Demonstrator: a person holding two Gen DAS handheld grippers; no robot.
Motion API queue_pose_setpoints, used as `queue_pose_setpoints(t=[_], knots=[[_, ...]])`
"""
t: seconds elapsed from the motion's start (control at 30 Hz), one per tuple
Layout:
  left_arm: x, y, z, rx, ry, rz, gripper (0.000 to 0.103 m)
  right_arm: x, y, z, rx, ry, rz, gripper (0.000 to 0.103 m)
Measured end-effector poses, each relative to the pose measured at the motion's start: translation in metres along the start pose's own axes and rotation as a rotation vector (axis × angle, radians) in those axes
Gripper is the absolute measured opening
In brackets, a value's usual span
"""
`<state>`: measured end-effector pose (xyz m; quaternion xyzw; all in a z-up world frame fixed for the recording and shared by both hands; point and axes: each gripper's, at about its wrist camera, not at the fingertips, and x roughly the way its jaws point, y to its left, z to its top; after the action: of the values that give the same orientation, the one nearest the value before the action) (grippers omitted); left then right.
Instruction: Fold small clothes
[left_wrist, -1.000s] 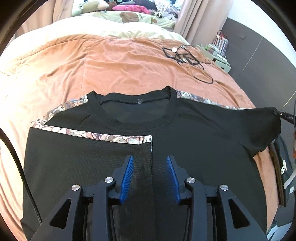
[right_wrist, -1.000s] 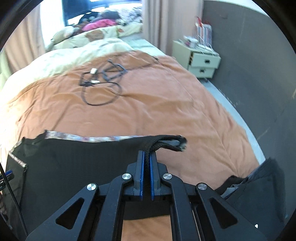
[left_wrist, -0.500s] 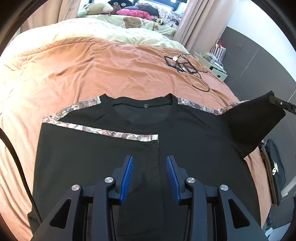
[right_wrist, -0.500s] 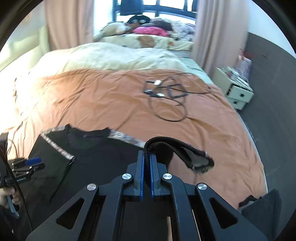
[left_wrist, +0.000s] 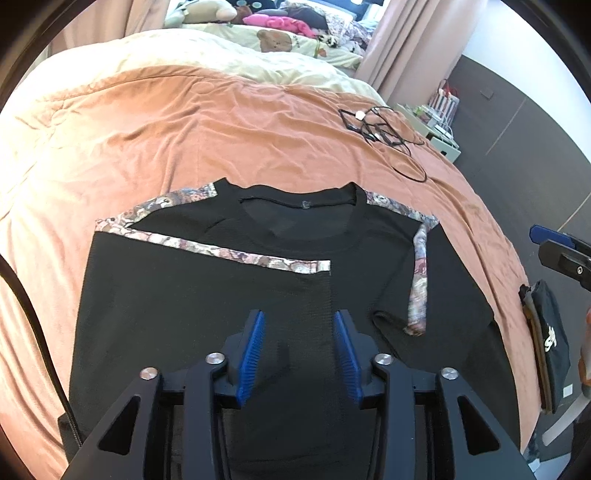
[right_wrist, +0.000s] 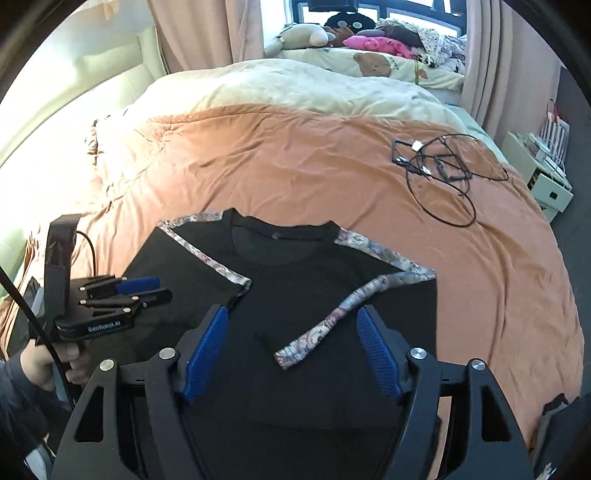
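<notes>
As sleeves lie folded, black tee (left_wrist: 207, 295) mid-bedspread (left_wrist: 184, 140)

I am working in a home bedroom: I am looking over a bed (right_wrist: 332, 177) under an orange duvet, with stuffed toys (right_wrist: 299, 35) piling by the window, pink curtains (right_wrist: 192, 33) hanging, and a small bedside cabinet (right_wrist: 543, 177) standing beside

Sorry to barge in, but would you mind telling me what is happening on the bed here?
A person with a two-finger gripper in each hand is folding a black short-sleeved T-shirt with patterned shoulder trim on the orange bedspread. Both sleeves now lie folded inward over the chest. The right gripper has just opened and released its sleeve; the left gripper, also open and just opening further, hovers above the shirt, gripping nothing.
</notes>
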<state>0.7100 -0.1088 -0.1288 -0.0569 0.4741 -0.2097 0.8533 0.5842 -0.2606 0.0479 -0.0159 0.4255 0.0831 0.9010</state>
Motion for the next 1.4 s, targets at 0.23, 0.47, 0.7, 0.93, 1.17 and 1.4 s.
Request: queue_pose_setpoints(t=[0.23, 0.47, 0.7, 0.93, 1.17, 1.4], knots=[[0.022, -0.026, 0.0, 0.048, 0.02, -0.03, 0.053, 0.011, -0.067, -0.043, 0.047, 0.062, -0.111, 0.07], [0.055, -0.071, -0.006, 0.153, 0.063, -0.036, 0.053, 0.041, -0.117, -0.077, 0.13, 0.107, -0.179, 0.043], [0.081, -0.111, -0.009, 0.236, 0.095, -0.025, 0.053, 0.083, -0.133, -0.105, 0.2, 0.187, -0.198, 0.033], [0.102, -0.151, -0.019, 0.349, 0.108, 0.0, 0.053, 0.098, -0.138, -0.118, 0.208, 0.176, -0.164, 0.033], [0.123, -0.147, -0.013, 0.416, 0.102, 0.159, 0.037, 0.092, -0.14, -0.128, 0.204, 0.169, -0.153, 0.033], [0.099, -0.091, 0.027, 0.271, -0.016, 0.323, 0.035, 0.083, -0.142, -0.139, 0.201, 0.151, -0.144, 0.033]])
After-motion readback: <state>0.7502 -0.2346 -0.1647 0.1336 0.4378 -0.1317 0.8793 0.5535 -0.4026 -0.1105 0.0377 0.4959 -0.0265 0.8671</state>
